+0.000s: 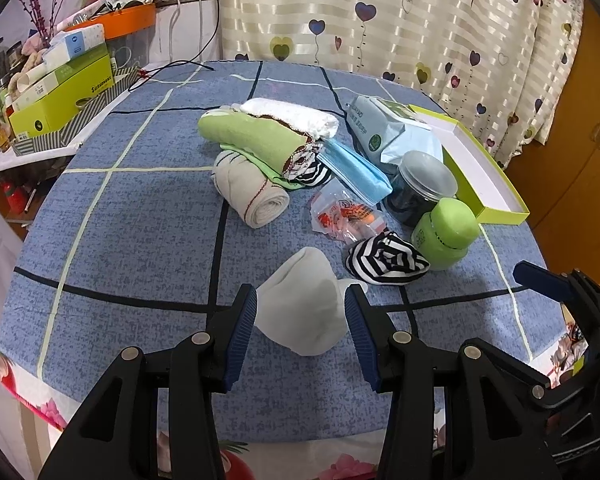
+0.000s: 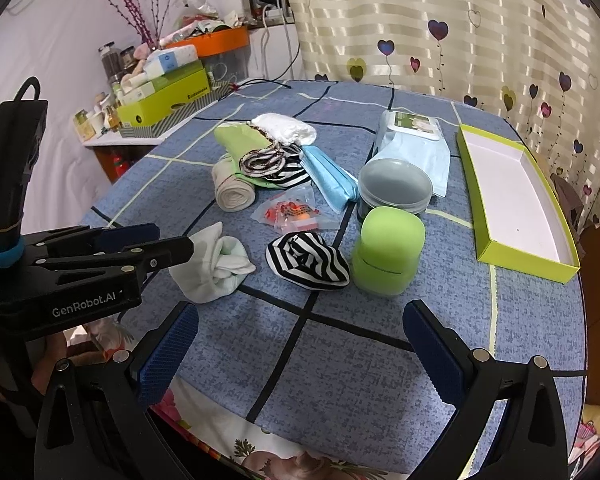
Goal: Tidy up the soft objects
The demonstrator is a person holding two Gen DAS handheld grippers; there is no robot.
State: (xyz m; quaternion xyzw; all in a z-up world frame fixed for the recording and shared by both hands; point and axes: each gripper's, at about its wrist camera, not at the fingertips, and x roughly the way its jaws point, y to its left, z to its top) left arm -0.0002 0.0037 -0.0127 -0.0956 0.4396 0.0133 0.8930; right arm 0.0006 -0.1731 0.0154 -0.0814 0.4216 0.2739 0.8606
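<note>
A crumpled white sock (image 1: 300, 312) lies near the front of the blue checked table (image 1: 140, 240). My left gripper (image 1: 300, 308) is open and straddles it, one blue pad at each side. In the right wrist view the same sock (image 2: 216, 264) sits at the left gripper's fingertips (image 2: 180, 248). My right gripper (image 2: 300, 344) hovers open over bare cloth, nothing between its fingers. Just beyond it lies a black-and-white striped sock ball (image 2: 306, 262), also seen right of the white sock (image 1: 384, 260). Farther back are a beige rolled sock (image 1: 256, 192), a green cloth roll (image 1: 256, 138) and a white cloth (image 1: 292, 116).
A green jar (image 2: 388, 252) and a clear tub (image 2: 394, 188) stand right of the striped sock. An open lime box (image 2: 516, 192) lies at the far right. Blue masks (image 1: 356, 172), a wipes pack (image 1: 380, 128) and a small plastic bag (image 1: 344, 216) sit mid-table. A cluttered shelf (image 1: 60, 92) is left.
</note>
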